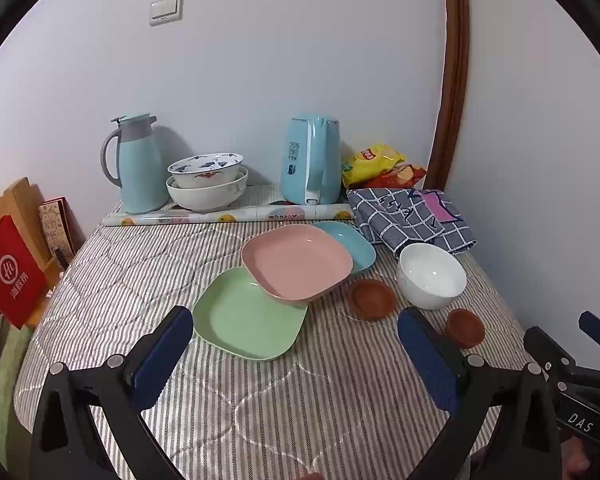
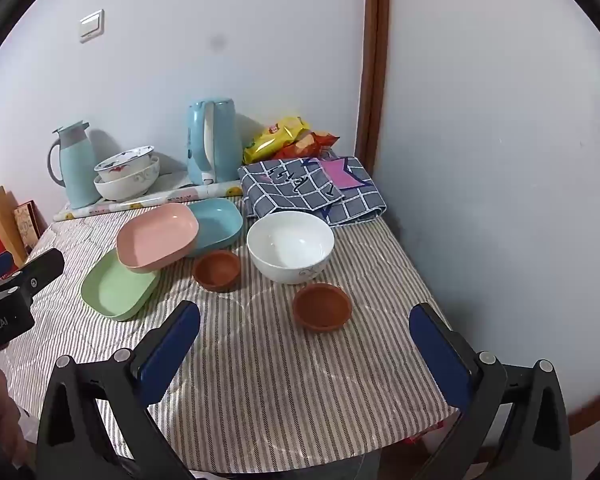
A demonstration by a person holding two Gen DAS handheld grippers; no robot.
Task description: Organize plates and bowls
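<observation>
Three square plates overlap on the striped cloth: a green plate (image 1: 248, 314) (image 2: 116, 286) nearest, a pink plate (image 1: 298, 262) (image 2: 158, 236) leaning on it, and a blue plate (image 1: 350, 242) (image 2: 218, 222) behind. A white bowl (image 1: 432, 274) (image 2: 290, 246) stands to their right. Two small brown bowls (image 1: 372, 298) (image 1: 465, 326) sit near it, also in the right wrist view (image 2: 217, 269) (image 2: 322, 306). Two patterned bowls (image 1: 207, 180) (image 2: 127, 174) are stacked at the back. My left gripper (image 1: 296, 348) is open and empty, just before the green plate. My right gripper (image 2: 306, 344) is open and empty, near the closer brown bowl.
A blue thermos jug (image 1: 138, 164), a blue kettle (image 1: 312, 158), snack bags (image 1: 380, 164), a rolled paper (image 1: 228, 215) and a folded checked cloth (image 1: 410, 218) line the back. Bags (image 1: 10, 268) stand left of the table. A wall (image 2: 500, 160) runs along the right edge.
</observation>
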